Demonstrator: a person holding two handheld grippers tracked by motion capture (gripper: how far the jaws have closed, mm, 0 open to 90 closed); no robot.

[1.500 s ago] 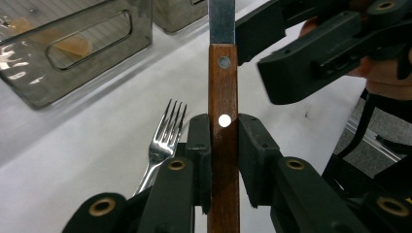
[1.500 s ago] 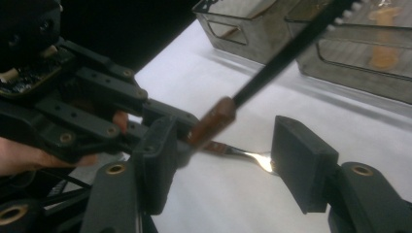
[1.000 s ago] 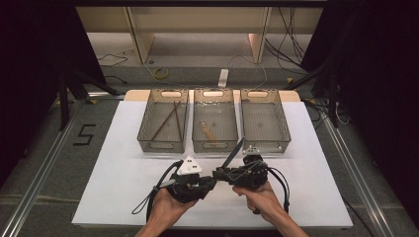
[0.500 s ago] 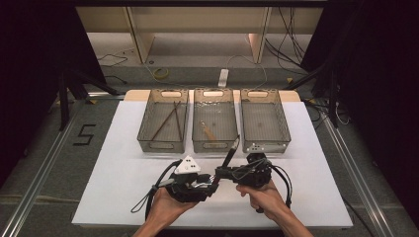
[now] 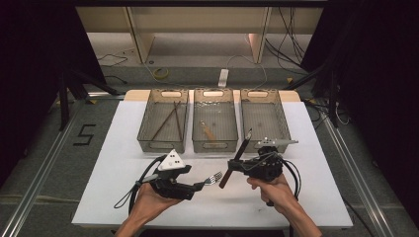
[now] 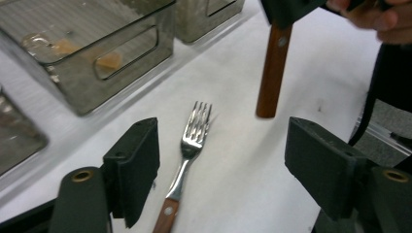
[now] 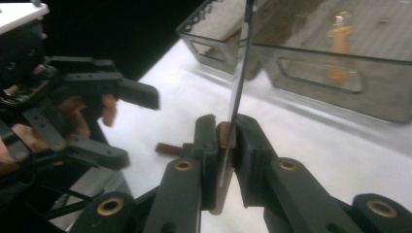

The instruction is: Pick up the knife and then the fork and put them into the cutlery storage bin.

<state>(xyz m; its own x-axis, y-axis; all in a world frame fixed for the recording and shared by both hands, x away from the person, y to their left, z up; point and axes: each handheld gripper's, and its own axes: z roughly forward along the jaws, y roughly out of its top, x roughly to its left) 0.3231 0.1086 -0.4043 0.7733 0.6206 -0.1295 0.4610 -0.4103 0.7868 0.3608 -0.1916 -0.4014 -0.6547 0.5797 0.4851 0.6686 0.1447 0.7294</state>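
While my right gripper (image 5: 236, 166) clamps its fingers on the knife (image 5: 238, 157), my left gripper (image 5: 197, 186) has just been opening its fingers, w/ the fork (image 5: 213, 178) lying free on the white tabletop (image 5: 316, 192), nothing pressing on it. From the high view the knife stands tilted, brown handle down-left, dark blade up toward the middle bin (image 5: 214, 126), approx. between my two hands; the fork's tines poke out just past the left fingers. The left gripper view adds what the high one can't: the fork (image 6: 187, 150) lies flat between my spread fingers (image 6: 136, 167), tines away from me, wood-and-rivet handle end at the bottom edge, and the knife handle (image 6: 272, 73) hangs just beyond it, its butt close over the tabletop; touching or not, can't tell. The right gripper view shows the grip itself: pads squeezed on the handle (image 7: 224, 136), thin blade (image 7: 241, 63) rising edge-on vs. the clear bins, left gripper (image 7: 121, 121) open off to the side.
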